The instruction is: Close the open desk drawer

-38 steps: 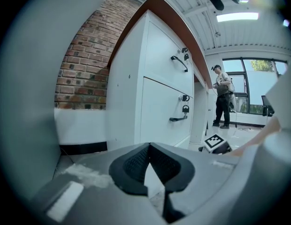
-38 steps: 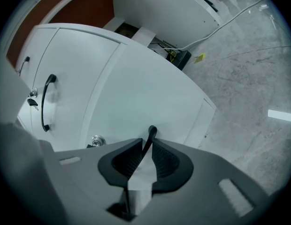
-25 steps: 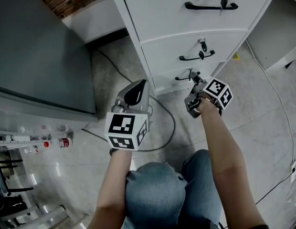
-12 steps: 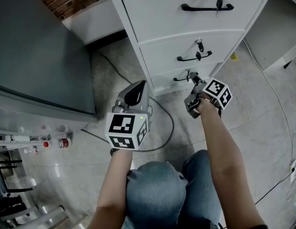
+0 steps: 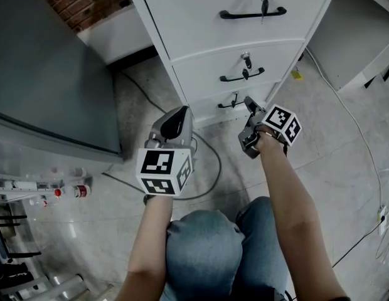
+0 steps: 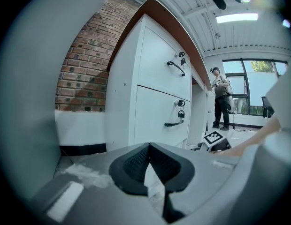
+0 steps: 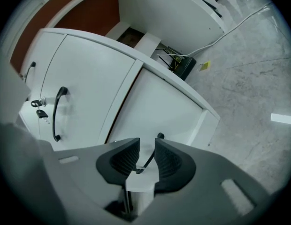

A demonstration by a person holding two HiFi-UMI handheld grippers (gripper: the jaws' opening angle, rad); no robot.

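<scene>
A white cabinet (image 5: 201,17) with three drawers stands ahead. The bottom drawer front (image 5: 210,108) looks level with the two above it. In the head view my right gripper (image 5: 248,103) hovers just right of the bottom drawer's black handle (image 5: 228,103). In the right gripper view the right gripper (image 7: 147,142) is open. Its jaws have just been opening, and the thin handle (image 7: 149,159) shows in the gap between the pads without being pressed. My left gripper (image 5: 178,115) hangs over the floor left of it. Seen in its own view, the left gripper (image 6: 149,147) is shut on nothing.
A black cable (image 5: 210,168) loops over the floor between the grippers. A large grey panel (image 5: 50,74) fills the left, with small bottles (image 5: 69,191) below it. Keys hang in the middle drawer's lock (image 5: 246,60). A person (image 6: 221,97) stands far off. My knees (image 5: 207,243) are at the bottom.
The right gripper has drawn a little back from the bottom drawer's handle, and the gap between them has grown. The cabinet has shifted up and left in the head view. The left gripper kept still.
</scene>
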